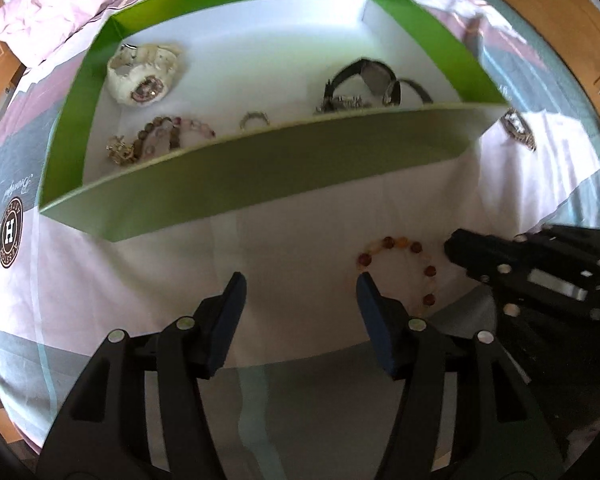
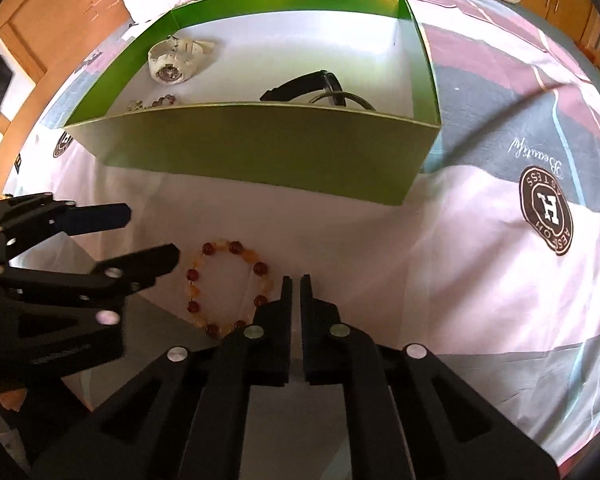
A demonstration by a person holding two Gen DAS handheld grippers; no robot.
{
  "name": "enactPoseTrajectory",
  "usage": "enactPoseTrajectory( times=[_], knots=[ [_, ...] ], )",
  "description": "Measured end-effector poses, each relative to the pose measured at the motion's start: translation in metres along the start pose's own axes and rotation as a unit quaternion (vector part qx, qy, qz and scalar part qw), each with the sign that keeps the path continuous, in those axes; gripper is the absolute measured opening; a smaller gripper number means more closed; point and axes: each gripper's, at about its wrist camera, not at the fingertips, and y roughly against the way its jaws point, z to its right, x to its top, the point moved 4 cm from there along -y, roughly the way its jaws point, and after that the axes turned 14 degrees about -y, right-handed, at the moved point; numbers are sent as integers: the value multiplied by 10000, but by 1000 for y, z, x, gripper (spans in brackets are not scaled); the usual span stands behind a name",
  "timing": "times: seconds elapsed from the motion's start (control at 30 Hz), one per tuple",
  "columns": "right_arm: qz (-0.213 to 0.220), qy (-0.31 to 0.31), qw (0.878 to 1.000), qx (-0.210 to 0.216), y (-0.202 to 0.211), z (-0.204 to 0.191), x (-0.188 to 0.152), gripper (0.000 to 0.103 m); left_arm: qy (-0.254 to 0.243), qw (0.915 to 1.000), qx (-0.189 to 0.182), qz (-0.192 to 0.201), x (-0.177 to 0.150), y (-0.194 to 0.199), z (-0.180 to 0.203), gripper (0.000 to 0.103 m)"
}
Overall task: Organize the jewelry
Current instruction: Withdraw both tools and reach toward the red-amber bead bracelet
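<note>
A green box (image 1: 260,168) with a white floor lies on the bed; it also shows in the right wrist view (image 2: 260,140). Inside are a white watch (image 1: 142,74), a black watch (image 1: 363,76), a beaded bracelet (image 1: 168,136) and a small ring (image 1: 254,119). An amber bead bracelet (image 2: 228,288) lies on the sheet in front of the box, also seen in the left wrist view (image 1: 403,264). My left gripper (image 1: 300,296) is open and empty, just left of this bracelet. My right gripper (image 2: 296,284) is shut with nothing between its fingers, at the bracelet's right edge.
A silver piece of jewelry (image 1: 519,130) lies on the sheet past the box's right corner. The patterned bedsheet (image 2: 499,240) spreads all around. A crumpled pink quilt (image 1: 60,8) lies behind the box. Wooden furniture (image 1: 559,20) stands beyond the bed.
</note>
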Motion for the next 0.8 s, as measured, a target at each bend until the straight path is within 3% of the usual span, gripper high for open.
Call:
enactPoseTrajectory(
  times=[0.13,0.23,0.5,0.8],
  knots=[
    [4,69,10000,45,4,-3,0,18,-50,9997,153,-207,-2,-13,1,57],
    [27,148,9999,19,1,-10,0,38,-70,9994,250,-249,-2,-12,-1,57],
    [196,528,9981,-268,-11,-25,-7,38,134,9987,393,-310,-7,-9,-17,56],
    [238,396,9983,-368,-5,-14,-2,38,-93,9991,417,-20,0,1,10,56]
  ],
)
